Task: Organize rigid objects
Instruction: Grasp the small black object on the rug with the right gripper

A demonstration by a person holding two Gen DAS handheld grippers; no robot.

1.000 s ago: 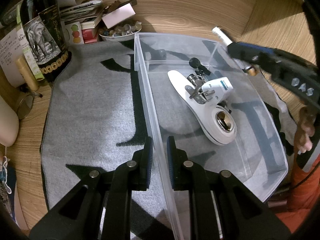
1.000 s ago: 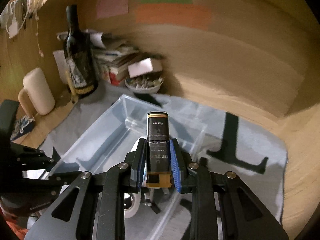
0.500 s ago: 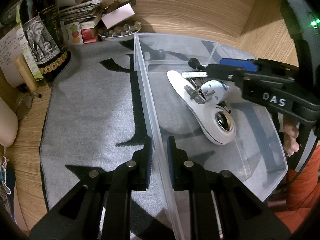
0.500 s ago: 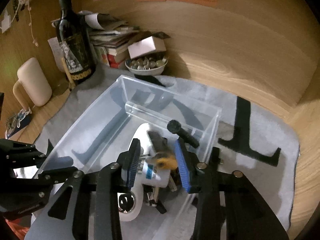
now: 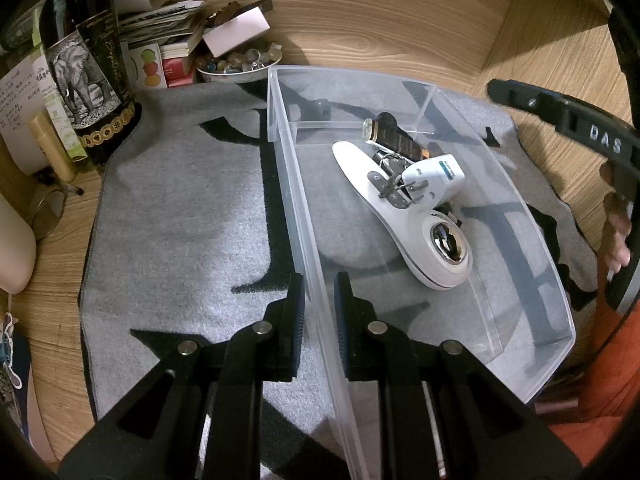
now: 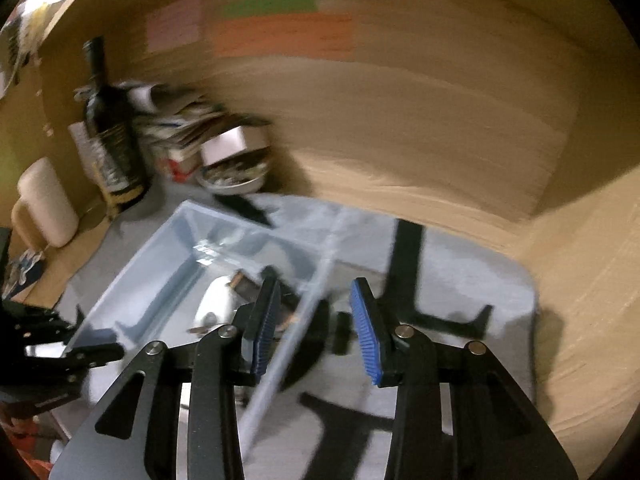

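Bottom of the left wrist view, the left gripper (image 5: 319, 312) is clamped on the clear bin's (image 5: 554, 280) near wall. The right gripper (image 6: 314, 326), jaws parted and empty, sits over the far wall. The dark tube (image 5: 394, 142) lies mid-frame inside, long axis upper-left to lower-right, nearer the right hand.

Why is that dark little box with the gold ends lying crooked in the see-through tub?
The dark rectangular box with gold ends lies tilted, propped on the white plastic gadget and metal clips inside the clear plastic tub. It looks dropped, not placed flat. Nothing seems spilled or broken.
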